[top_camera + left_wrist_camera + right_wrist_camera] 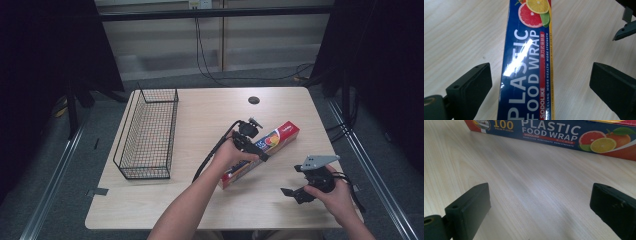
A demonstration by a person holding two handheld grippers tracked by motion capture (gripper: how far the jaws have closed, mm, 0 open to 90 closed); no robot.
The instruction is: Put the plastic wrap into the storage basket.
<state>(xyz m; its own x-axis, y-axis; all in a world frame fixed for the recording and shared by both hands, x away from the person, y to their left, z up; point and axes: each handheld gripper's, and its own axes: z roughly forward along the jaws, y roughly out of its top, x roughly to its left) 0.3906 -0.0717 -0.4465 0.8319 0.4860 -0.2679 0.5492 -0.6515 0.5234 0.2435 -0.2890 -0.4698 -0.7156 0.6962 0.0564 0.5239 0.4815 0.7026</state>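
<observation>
A long box of plastic food wrap (280, 135), blue and red with citrus pictures, lies slantwise on the wooden table (165, 200) right of the middle. My left gripper (250, 145) hovers over its middle. In the left gripper view the box (529, 62) runs lengthwise between the jaws of the left gripper (541, 85), which stand open with a gap on each side. My right gripper (292, 180) is held near the front right of the table, open, pointing toward the box. In the right gripper view the right gripper (540, 207) has bare table between its jaws, and the box (549, 132) lies farther off.
A black wire basket (147, 135) stands along the table's left side. A dark round hole (254, 100) sits near the far edge. A jaw of the right gripper (626, 30) shows at the upper right of the left gripper view.
</observation>
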